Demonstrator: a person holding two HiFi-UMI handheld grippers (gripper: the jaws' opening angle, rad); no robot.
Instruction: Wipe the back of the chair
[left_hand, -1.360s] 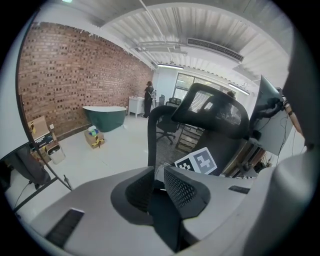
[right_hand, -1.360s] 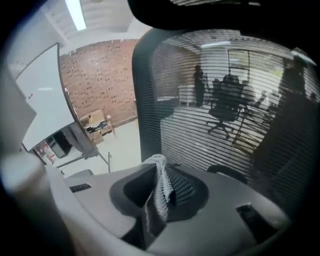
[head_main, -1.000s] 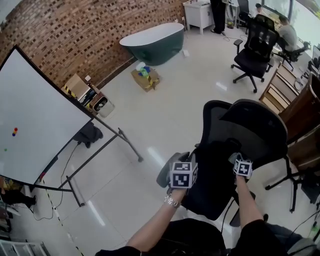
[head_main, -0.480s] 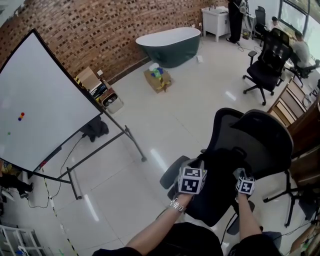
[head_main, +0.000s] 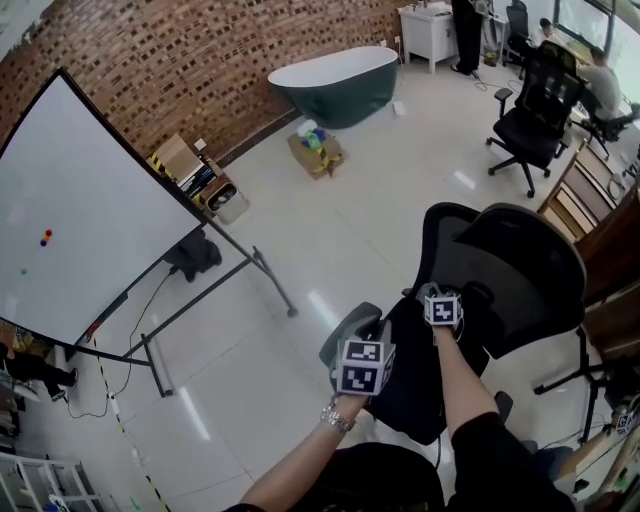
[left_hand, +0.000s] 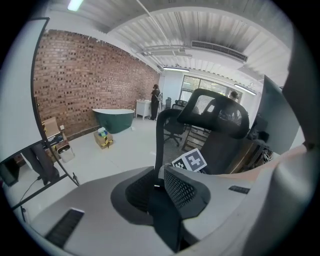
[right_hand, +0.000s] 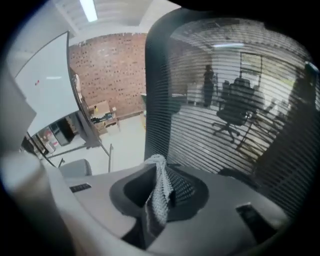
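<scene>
The black mesh office chair (head_main: 520, 270) stands in front of me, its back (right_hand: 230, 100) filling the right gripper view. My right gripper (head_main: 441, 297) is up against the lower left part of that back, shut on a grey-white knitted cloth (right_hand: 159, 192) that hangs from between its jaws. My left gripper (head_main: 362, 352) is lower and nearer to me, beside the grey armrest (head_main: 345, 335); its jaws are shut with nothing seen between them. In the left gripper view my left gripper (left_hand: 159, 184) faces the chair's back frame (left_hand: 159, 132) and headrest (left_hand: 215, 112).
A whiteboard on a wheeled stand (head_main: 90, 220) stands at the left, its legs reaching toward the chair. Farther off are a dark bathtub (head_main: 335, 80), a cardboard box (head_main: 315, 150), another office chair (head_main: 535, 105) and wooden furniture (head_main: 610, 250) at the right.
My right gripper has moved up and to the left across the chair's back with the cloth. The left gripper has dropped slightly and stays by the armrest.
</scene>
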